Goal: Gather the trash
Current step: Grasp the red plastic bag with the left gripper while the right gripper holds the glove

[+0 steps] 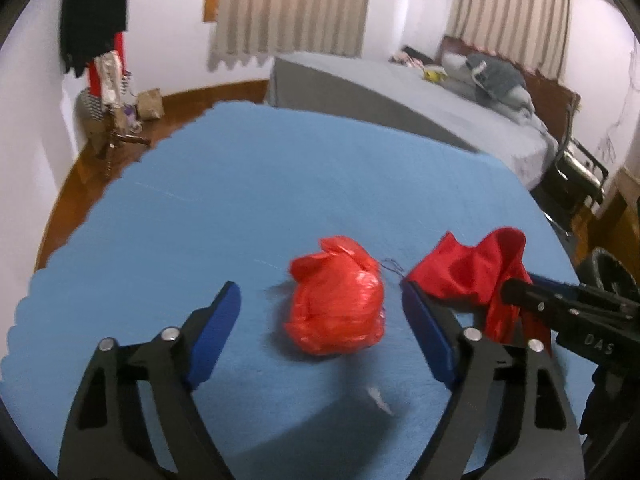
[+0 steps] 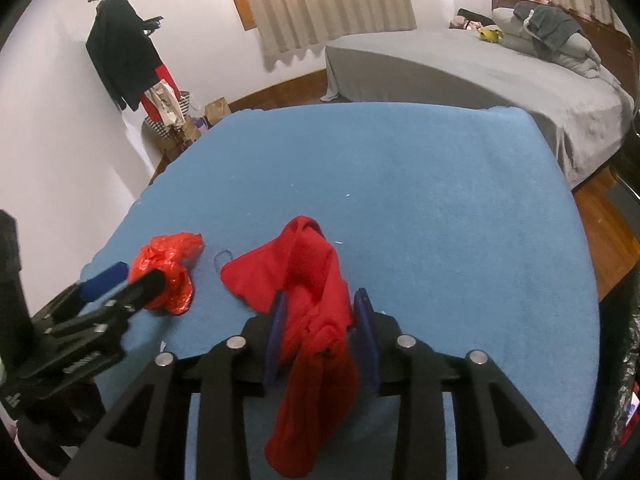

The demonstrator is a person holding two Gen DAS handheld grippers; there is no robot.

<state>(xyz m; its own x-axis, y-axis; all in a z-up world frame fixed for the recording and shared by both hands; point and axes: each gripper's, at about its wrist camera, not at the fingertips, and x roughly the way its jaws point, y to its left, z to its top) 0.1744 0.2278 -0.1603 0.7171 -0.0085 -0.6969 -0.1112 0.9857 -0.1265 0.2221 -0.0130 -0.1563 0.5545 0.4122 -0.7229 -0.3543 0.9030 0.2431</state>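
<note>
Fingers (image 2: 362, 328) pinch red cloth (image 2: 308, 280); right gripper (image 1: 516, 292) reads "DAS".

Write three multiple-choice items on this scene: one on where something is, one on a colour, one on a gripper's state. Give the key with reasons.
1. Where does the crumpled plastic bag lie relative to the left gripper?
A. Between its open fingers
B. Hanging off the bed
C. Under the red cloth

2. What colour is the table cover?
A. Grey
B. Blue
C. Green

3. What is the right gripper doing?
A. Open over nothing
B. Shut on the red cloth
C. Shut on the plastic bag

Key: 1 A, the bag sits on the cover between the two spread blue pads. 2 B, the cover is blue in both views. 3 B, the pads pinch the cloth, which hangs down between them.
</note>
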